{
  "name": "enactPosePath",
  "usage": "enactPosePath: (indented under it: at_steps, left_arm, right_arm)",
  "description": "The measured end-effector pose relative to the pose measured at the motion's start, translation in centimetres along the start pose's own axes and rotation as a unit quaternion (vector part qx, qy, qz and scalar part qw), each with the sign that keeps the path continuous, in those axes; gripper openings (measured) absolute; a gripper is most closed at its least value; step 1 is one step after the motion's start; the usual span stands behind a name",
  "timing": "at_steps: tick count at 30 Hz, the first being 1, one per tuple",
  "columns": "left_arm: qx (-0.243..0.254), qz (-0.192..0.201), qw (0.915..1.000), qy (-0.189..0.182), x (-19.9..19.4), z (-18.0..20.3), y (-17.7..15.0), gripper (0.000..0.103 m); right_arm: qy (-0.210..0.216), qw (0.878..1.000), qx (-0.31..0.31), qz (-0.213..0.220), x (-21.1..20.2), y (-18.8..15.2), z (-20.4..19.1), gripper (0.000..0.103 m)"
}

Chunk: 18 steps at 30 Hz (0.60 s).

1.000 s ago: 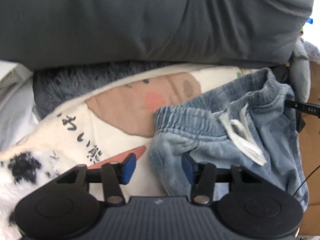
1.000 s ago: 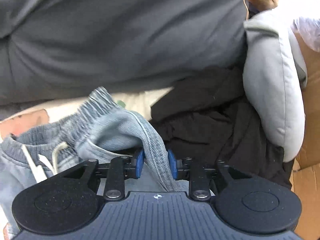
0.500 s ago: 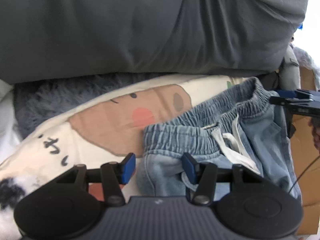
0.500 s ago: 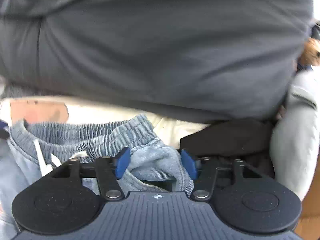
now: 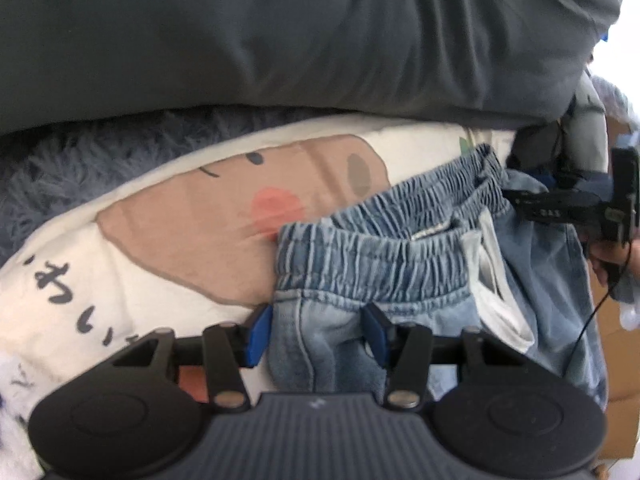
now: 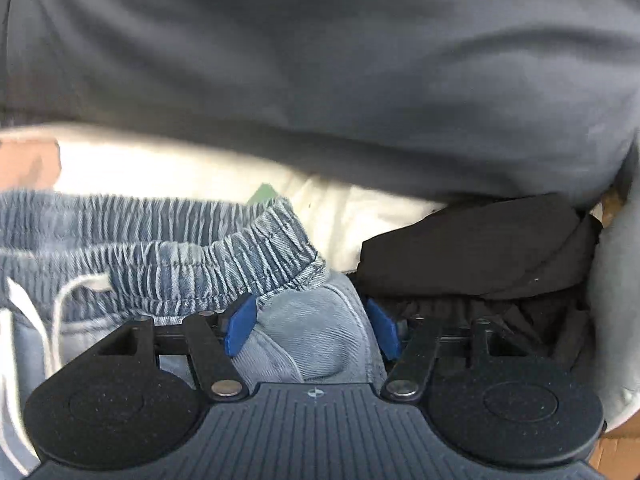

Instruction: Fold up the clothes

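Note:
Light-blue denim shorts (image 5: 400, 264) with an elastic waistband and a white drawstring (image 5: 492, 304) lie on a cream cushion. My left gripper (image 5: 318, 334) straddles the shorts' left corner just below the waistband. Its jaws are closing, and the pads do not clamp the bunched denim between them. My right gripper (image 6: 312, 328) stands wide over the right end of the waistband (image 6: 224, 256), with a bulge of denim loose between its pads. In the left wrist view one of the right gripper's black fingers (image 5: 552, 204) reaches that end of the waistband.
The cream cushion (image 5: 168, 240) has a brown cartoon face and dark writing. A large dark grey fabric mass (image 5: 280, 32) fills the top of both views. A black garment (image 6: 480, 252) and a pale grey cushion (image 6: 616, 320) lie right of the shorts. Cardboard (image 5: 616, 360) borders the right.
My right gripper let go of the denim fold, opened wide, rolled and sank to the waistband's right end. My left gripper came down so the shorts' left corner lies between its pads.

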State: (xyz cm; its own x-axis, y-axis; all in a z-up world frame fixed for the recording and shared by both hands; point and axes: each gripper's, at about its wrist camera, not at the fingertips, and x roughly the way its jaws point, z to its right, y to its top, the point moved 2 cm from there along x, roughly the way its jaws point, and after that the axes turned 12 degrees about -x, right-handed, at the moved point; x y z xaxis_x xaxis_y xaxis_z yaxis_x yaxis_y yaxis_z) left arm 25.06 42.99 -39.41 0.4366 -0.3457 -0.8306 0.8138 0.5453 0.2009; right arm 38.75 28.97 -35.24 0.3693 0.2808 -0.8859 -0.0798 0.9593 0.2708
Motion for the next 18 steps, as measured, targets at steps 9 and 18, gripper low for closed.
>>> enactPosePath:
  at_steps: [9,18]
  left_arm:
    - [0.021,0.007,0.9996,0.015,0.3,1.0,-0.6,0.054]
    - [0.037,0.07,0.9966,0.019,-3.6,1.2,-0.7,0.008]
  right_arm:
    - [-0.045,0.997,-0.069,-0.007,-0.1,-0.1,-1.4,0.079]
    - [0.005,1.0,0.025,0.004,-3.0,-0.5,0.2,0.019]
